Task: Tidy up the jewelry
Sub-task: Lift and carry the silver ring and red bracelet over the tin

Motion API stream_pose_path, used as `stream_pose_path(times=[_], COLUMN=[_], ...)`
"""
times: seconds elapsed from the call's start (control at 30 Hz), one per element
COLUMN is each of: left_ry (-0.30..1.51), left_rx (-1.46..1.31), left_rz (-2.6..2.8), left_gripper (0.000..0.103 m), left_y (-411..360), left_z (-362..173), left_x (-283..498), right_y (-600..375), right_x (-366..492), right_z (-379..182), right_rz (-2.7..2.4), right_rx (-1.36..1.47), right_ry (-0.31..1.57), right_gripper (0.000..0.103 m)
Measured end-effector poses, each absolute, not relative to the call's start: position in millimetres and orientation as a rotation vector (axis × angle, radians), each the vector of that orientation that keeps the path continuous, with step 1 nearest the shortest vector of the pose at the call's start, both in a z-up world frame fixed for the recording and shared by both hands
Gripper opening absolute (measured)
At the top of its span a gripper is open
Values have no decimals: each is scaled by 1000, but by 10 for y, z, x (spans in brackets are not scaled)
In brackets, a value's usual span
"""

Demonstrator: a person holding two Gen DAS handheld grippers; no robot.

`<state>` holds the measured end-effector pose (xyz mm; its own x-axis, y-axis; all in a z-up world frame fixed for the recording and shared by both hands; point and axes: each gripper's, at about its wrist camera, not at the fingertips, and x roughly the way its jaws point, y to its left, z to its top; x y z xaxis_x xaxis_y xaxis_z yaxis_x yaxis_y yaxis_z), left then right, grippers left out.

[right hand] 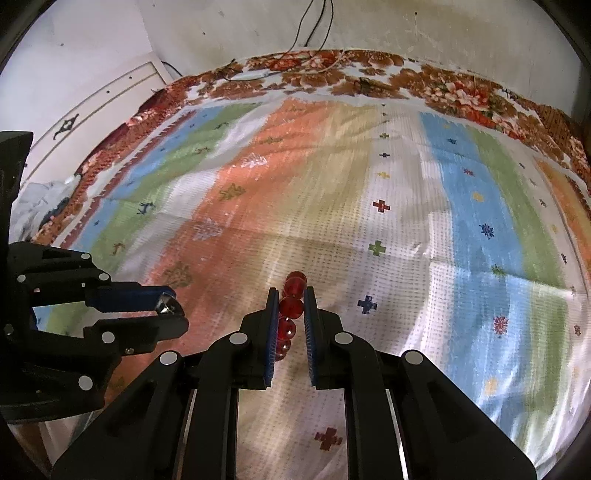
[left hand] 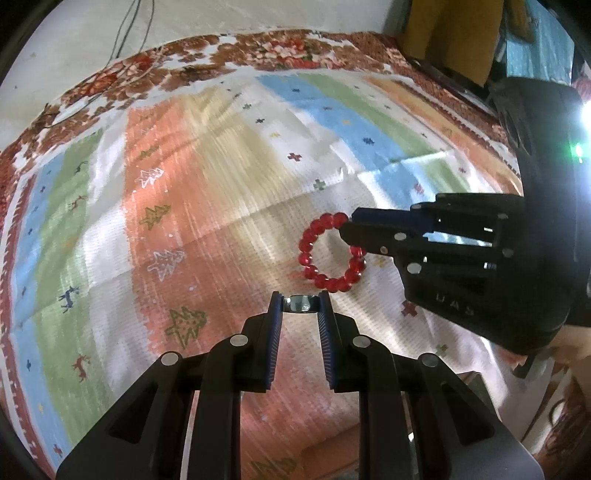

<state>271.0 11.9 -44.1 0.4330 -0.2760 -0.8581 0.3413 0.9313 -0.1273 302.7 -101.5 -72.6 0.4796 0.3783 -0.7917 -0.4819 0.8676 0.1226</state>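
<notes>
Left wrist view. The left gripper (left hand: pixel 301 303) points forward over a striped, patterned bedspread (left hand: pixel 207 206). Its two blue-padded fingers stand narrowly apart and pinch a small silvery metal piece (left hand: pixel 300 303) between their tips; what kind of jewelry it is cannot be told. Ahead and to the right, the right gripper (left hand: pixel 349 232) reaches in from the right edge, its tips closed on one side of a red beaded bracelet (left hand: pixel 330 254) — the bead ring hangs open-faced toward the camera, above the cloth and just beyond the left gripper's tips.

Right wrist view. The right gripper (right hand: pixel 291 306) holds the red beaded bracelet (right hand: pixel 290 308) edge-on: a column of beads runs between the two blue pads, with the top bead rising past the fingertips. The fingers are nearly closed, pressed against the beads. At left, the left gripper (right hand: pixel 170 308) enters sideways — the shiny metal piece (right hand: pixel 166 304) sits clamped at its tips. The bedspread (right hand: pixel 406 221) fills the background, with a pale wall (right hand: pixel 221 33) and hanging cables (right hand: pixel 314 26) behind it.
</notes>
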Motion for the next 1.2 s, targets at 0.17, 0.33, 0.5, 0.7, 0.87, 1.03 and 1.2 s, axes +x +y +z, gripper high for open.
stream_pose_path(times=[0.17,0.33,0.5,0.7,0.87,1.03,1.2], left_ry=[1026,994,987,958,934,910,893], left_rx=[40,8,-8,-11,-18,-35,-46], left_rz=[-339,-298,-284,-267,-256,-270,-276], left_gripper=[19,19,19,19,19,19,19], left_y=[162,220,264,276,269,259,248], left_z=[-358,-269,-223,-156,-80,16,74], left_x=[2625,2523,2446,2342,2202,2029,1842], right_y=[-1041,-1050,-1034,-1033,-1095,-1150,-1190], right_x=[2930,2839,2743,2578,2408,2220,1990], right_z=[-613,-489,-404,-262,-157,-47,45], right_rz=[517,527,536,549,557,571,598], right_rx=[-115,-109,-105,-112,-114,-96,-88], right_ry=[899,872,853,820,792,768,745], right_gripper=[14,14,14,14,14,14,14])
